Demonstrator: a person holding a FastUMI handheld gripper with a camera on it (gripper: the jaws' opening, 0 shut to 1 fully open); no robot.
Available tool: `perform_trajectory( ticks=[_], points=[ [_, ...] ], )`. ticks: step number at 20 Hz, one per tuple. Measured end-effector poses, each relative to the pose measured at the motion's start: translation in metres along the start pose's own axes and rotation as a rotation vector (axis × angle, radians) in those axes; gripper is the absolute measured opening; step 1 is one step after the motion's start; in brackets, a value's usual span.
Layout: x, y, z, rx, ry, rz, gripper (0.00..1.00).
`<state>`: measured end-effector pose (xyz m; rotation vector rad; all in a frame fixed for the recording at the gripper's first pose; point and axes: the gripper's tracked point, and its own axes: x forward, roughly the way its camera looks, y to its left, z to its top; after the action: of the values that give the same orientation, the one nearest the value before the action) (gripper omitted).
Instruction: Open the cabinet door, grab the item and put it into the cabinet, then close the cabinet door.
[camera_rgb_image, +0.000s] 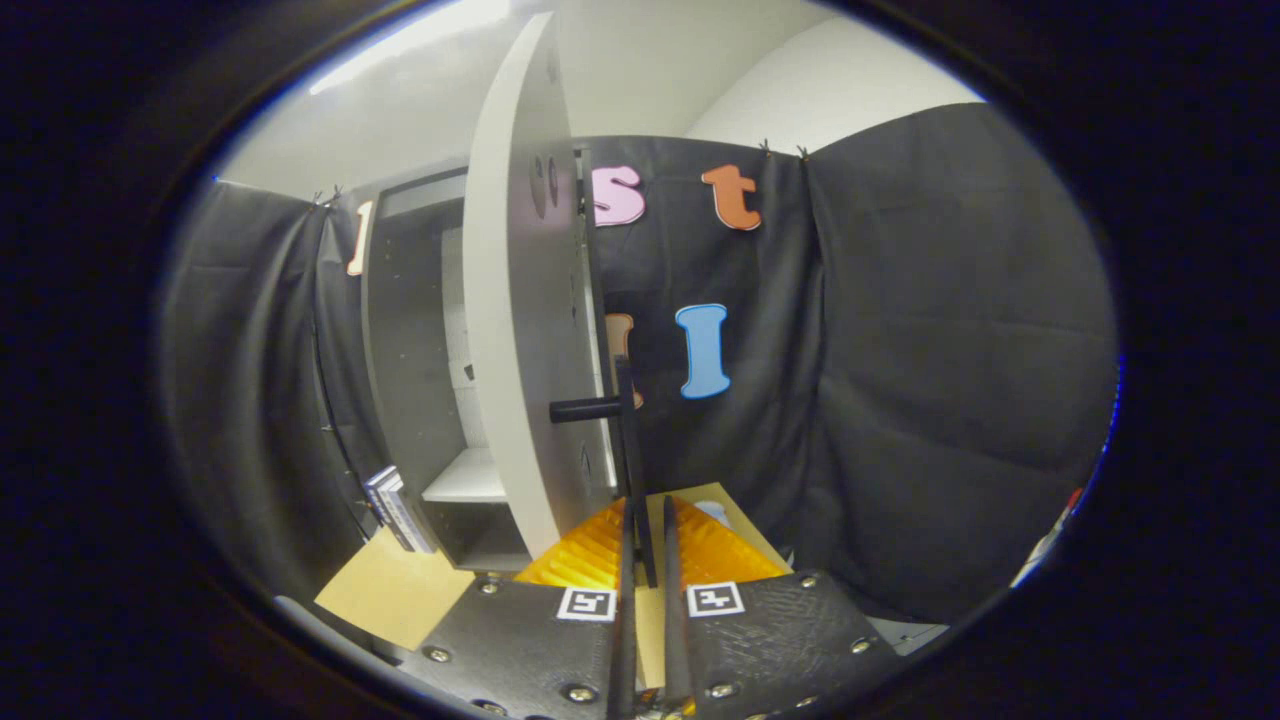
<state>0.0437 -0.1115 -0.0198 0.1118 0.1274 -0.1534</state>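
gripper (645, 540) pinching door handle (630, 450) (bar), cabinet door (520, 300) ajar

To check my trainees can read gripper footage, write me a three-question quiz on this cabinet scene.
1. True or false: the cabinet door is fully closed.
2. What sits between the jaws of the gripper? A) the door handle B) a cup C) a book
3. Fill in: past the open door, inside the cabinet, a white ____ shows.

Key: 1 false; 2 A; 3 shelf.
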Motion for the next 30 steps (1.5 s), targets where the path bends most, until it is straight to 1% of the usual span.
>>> perform_trajectory(
  ticks=[4, 6, 9, 12, 13, 17, 19, 21, 22, 23, 25, 26, 27, 29, 30],
  points=[
    [-0.004, -0.034, -0.009, 0.003, 0.022, -0.062, 0.11],
    [-0.011, -0.042, -0.007, 0.001, 0.013, -0.087, 0.12],
    [-0.019, -0.035, -0.008, 0.024, 0.005, -0.085, 0.12],
    [-0.033, -0.031, -0.007, -0.027, -0.013, -0.137, 0.12],
    [-0.039, -0.025, -0.005, -0.044, -0.022, -0.139, 0.12],
    [-0.05, 0.018, -0.011, -0.017, -0.024, -0.063, 0.12],
    [-0.05, 0.037, -0.016, -0.017, -0.018, -0.044, 0.12],
    [-0.046, 0.063, -0.025, -0.026, -0.004, -0.002, 0.16],
    [-0.042, 0.079, -0.03, -0.043, -0.001, 0.023, 0.2],
    [-0.036, 0.092, -0.036, -0.061, 0.007, 0.042, 0.21],
    [-0.028, 0.118, -0.057, -0.068, 0.046, 0.087, 0.33],
    [-0.019, 0.133, -0.069, -0.056, 0.064, 0.111, 0.33],
    [-0.012, 0.149, -0.084, -0.049, 0.087, 0.136, 0.4],
    [0.009, 0.166, -0.121, -0.051, 0.137, 0.148, 0.56],
    [0.017, 0.176, -0.139, -0.052, 0.166, 0.158, 0.56]
  ],
)
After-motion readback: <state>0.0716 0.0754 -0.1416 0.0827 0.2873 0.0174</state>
